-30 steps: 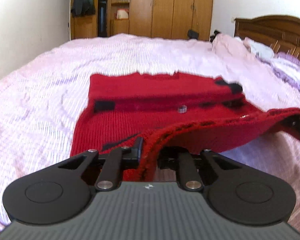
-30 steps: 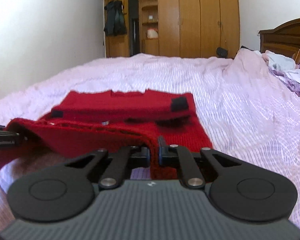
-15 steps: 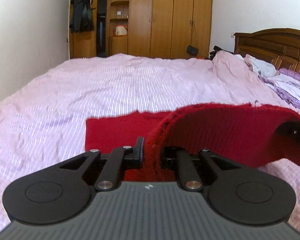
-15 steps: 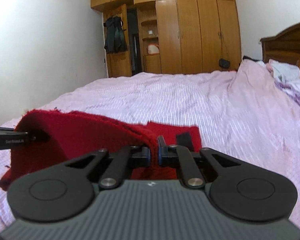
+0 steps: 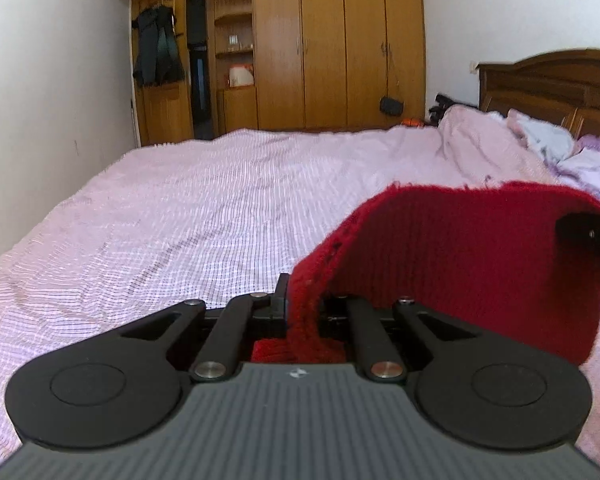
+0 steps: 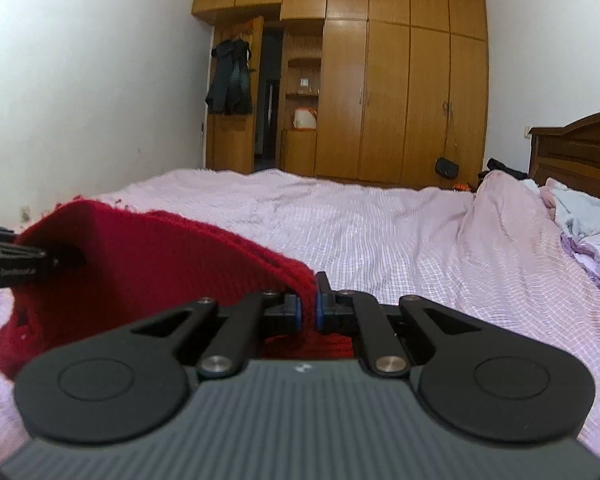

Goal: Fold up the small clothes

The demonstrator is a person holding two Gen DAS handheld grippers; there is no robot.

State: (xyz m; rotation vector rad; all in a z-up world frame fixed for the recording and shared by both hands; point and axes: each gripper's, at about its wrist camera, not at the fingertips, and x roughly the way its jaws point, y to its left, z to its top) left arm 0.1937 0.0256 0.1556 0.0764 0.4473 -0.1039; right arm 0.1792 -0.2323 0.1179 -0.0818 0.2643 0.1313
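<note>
In the left wrist view, the left gripper (image 5: 303,309) is pinching a thick bunch of the red knit garment (image 5: 452,256) between jaws closed down onto the cloth. The garment is hanging in the air above the pink bedspread (image 5: 188,232), stretching right toward the right gripper (image 5: 592,236), which is clamping the far corner. The risk here is judged to be slipping: the loose knit is bunching, so a pull apart could be dragging it free.

In the right wrist view, the right gripper (image 6: 308,305) is nipping the garment's edge (image 6: 148,264) with jaws nearly shut. Only a thin hem is sitting there, so uneven lowering could be skewing the fold or dropping that corner.
</note>
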